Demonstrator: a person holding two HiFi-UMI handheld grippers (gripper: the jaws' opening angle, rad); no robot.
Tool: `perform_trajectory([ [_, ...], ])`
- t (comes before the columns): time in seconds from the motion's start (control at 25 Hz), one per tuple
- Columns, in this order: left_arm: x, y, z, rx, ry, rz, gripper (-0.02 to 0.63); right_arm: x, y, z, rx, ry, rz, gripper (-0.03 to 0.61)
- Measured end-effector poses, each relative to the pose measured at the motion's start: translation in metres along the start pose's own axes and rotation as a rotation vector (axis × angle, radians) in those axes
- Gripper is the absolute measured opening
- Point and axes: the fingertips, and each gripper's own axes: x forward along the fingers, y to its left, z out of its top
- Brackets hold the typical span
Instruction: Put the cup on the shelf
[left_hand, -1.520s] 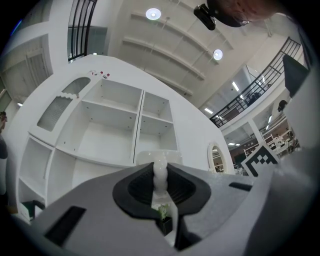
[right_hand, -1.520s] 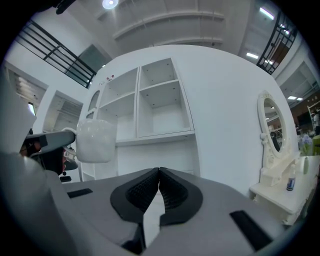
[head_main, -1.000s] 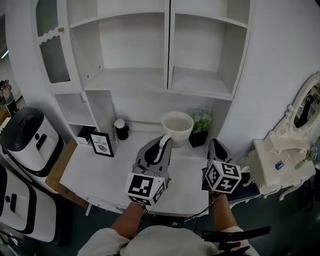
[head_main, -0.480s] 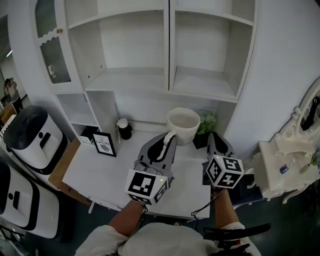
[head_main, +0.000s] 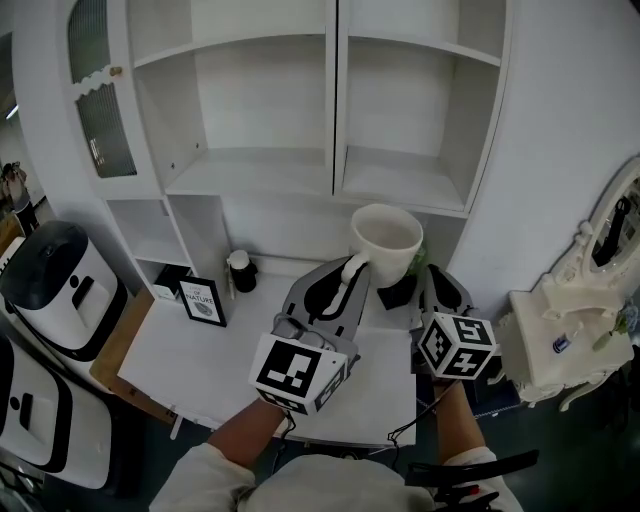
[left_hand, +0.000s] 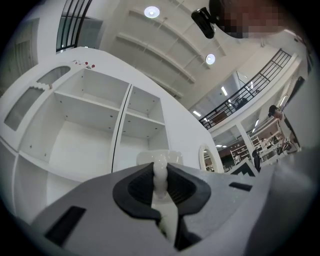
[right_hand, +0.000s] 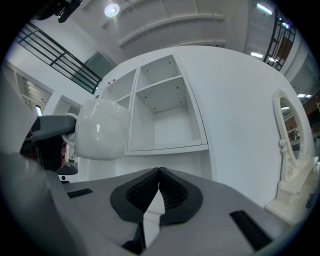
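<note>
A white cup hangs in the air in front of the white shelf unit, just below its lower right compartment. My left gripper is shut on the cup's handle, which runs up between the jaws; the cup's rim peeks above them. In the right gripper view the cup shows at the left, held up by the other gripper. My right gripper is beside the cup on the right, its jaws closed together with nothing between them.
A white desk lies below the shelves, with a framed card, a small dark jar and a potted plant behind the cup. A white and black appliance stands at the left, an ornate white dresser at the right.
The left gripper has lifted the cup up and to the right, toward the lower right shelf. The right gripper has risen a little alongside it.
</note>
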Motion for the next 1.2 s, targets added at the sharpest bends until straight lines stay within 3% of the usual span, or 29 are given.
perform_trajectory([
  [0.4, 0.028, -0.013, 0.053, -0.008, -0.062, -0.052, 0.048, 0.004, -0.002, 0.062, -0.077, -0.065, 0.015, 0.023],
  [1.2, 0.07, -0.011, 0.11, 0.057, -0.121, 0.02, 0.048, 0.016, -0.021, 0.13, -0.052, -0.13, 0.007, 0.023],
])
